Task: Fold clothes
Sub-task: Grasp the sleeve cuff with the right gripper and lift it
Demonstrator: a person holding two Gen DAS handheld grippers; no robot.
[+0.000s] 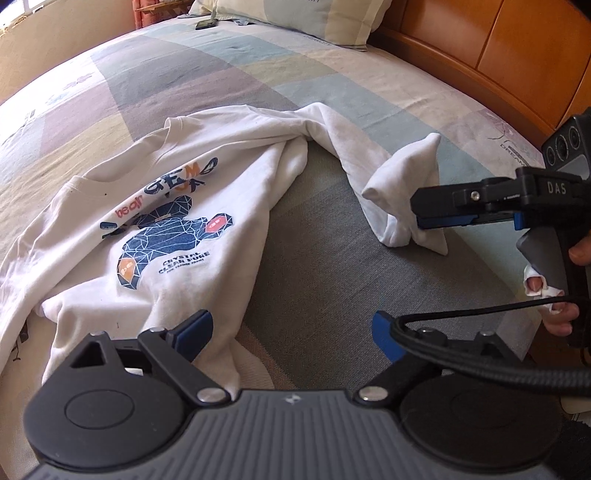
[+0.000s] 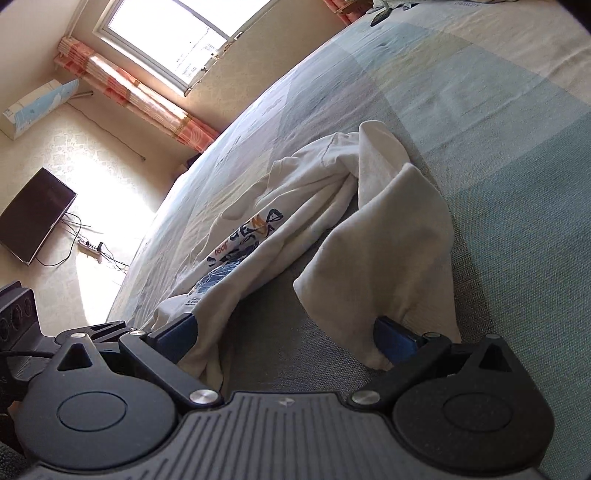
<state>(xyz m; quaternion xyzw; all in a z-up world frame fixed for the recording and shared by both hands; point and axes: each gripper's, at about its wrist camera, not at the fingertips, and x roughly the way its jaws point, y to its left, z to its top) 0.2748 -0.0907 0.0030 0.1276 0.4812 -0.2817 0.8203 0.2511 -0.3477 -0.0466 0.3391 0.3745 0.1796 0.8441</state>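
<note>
here, white t-shirt [image 1: 192, 206] between spread tongs [image 2: 284, 332]

The left tool [image 1: 291, 334] hangs low with its blue fingers spread wide, gripping nothing. The right tool [image 2: 288, 334] also stands wide apart; a hand [image 1: 561, 314] with bandaged fingers holds its handle.

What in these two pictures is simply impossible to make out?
- Left wrist view: the smallest print on the T-shirt is too small to read.
- Left wrist view: a dark object beside the pillow is too small to identify.
- Right wrist view: cloth drapes over one finger of the right gripper, hiding its tip.
- Left wrist view: the left gripper hides the T-shirt's near hem.
</note>
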